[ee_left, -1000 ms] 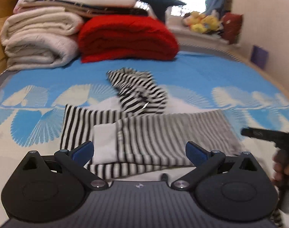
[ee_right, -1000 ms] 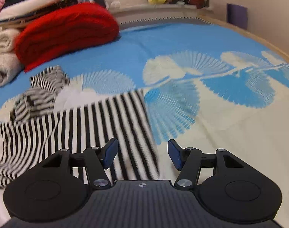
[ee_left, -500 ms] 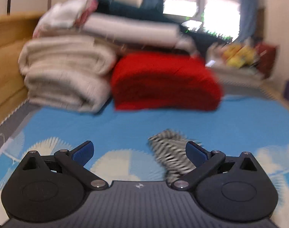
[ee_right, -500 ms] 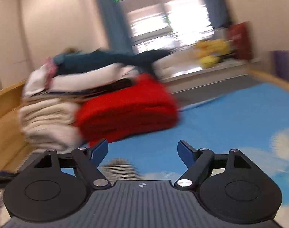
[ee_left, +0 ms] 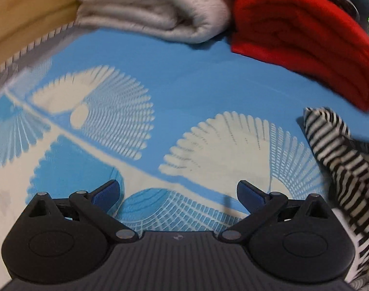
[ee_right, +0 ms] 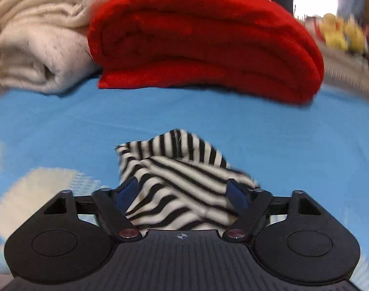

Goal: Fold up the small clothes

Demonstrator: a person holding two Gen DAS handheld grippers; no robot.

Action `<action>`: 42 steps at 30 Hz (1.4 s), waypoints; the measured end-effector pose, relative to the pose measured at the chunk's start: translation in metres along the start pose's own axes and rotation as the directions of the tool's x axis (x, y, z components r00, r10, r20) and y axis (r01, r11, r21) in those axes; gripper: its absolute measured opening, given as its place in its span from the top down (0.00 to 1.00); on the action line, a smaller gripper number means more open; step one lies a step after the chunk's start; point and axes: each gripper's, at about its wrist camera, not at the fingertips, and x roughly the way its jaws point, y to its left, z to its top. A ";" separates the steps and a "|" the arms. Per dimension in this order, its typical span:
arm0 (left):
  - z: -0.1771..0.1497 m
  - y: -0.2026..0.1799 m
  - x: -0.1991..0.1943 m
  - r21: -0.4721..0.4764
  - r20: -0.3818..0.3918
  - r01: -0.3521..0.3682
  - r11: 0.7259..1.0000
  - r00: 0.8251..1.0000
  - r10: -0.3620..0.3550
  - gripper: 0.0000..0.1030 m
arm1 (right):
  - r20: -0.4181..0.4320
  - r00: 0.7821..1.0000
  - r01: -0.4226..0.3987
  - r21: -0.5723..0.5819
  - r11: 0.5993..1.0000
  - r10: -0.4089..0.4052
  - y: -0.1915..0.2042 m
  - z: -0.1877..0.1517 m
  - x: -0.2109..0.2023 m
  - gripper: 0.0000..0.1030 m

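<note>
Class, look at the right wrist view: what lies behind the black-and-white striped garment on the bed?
Behind the striped garment comes bare blue sheet, then a folded red blanket with a cream blanket beside it. Whatever the garment covers is hidden, as is the wall behind the blankets.

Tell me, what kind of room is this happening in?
Most likely a bedroom: the work surface looks like a bed with a blue patterned sheet, folded blankets are stacked at its far end, and plush toys sit by a bright window.
</note>
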 end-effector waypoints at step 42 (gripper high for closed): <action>0.036 -0.156 -0.063 -0.003 -0.047 0.525 0.851 0.850 -0.525 0.91 | 0.053 0.995 -0.071 -0.127 0.989 0.079 -0.132 -0.044 -0.223 0.97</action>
